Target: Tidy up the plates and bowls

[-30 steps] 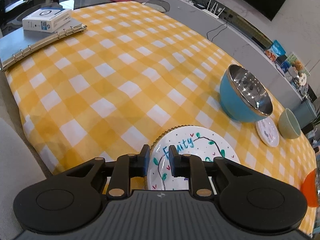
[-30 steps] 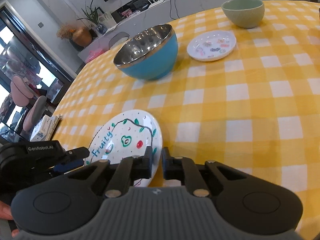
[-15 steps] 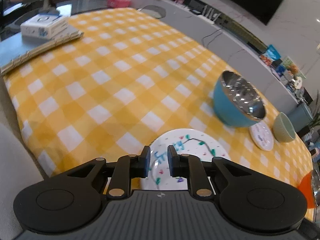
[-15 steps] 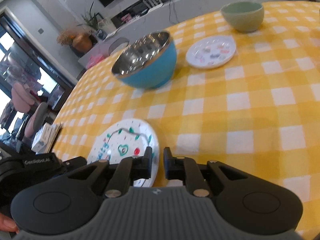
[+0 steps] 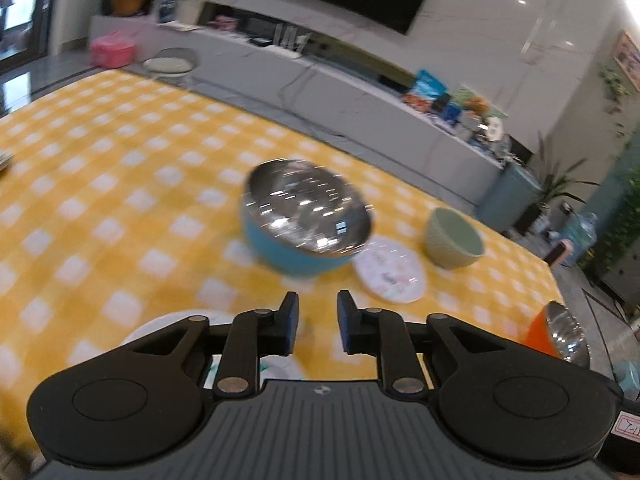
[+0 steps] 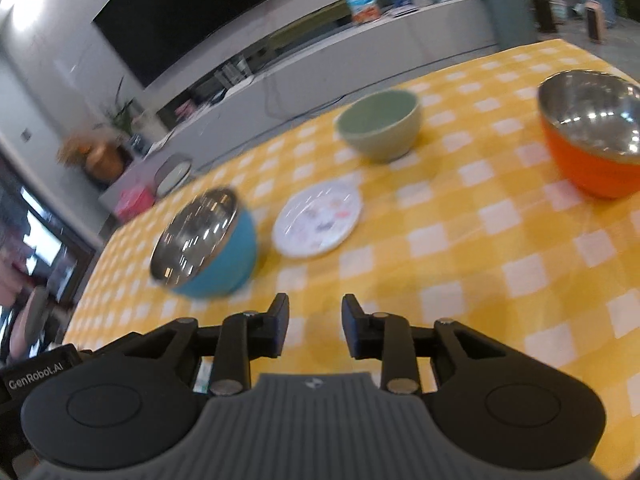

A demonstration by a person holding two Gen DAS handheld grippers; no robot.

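Both tools (image 5: 317,322) (image 6: 314,326) just opened, empty; blue bowl (image 5: 296,236) ahead, white plate (image 5: 160,326) beneath left tool.

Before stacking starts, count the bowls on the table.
3: the blue bowl on the left, the green bowl behind the small plate, the orange bowl far right. Others may sit outside view.

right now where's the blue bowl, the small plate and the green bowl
blue bowl (image 6: 224,264): right wrist view, on its blue outer wall
small plate (image 6: 318,224): right wrist view, middle of its face
green bowl (image 6: 384,140): right wrist view, on its outer wall
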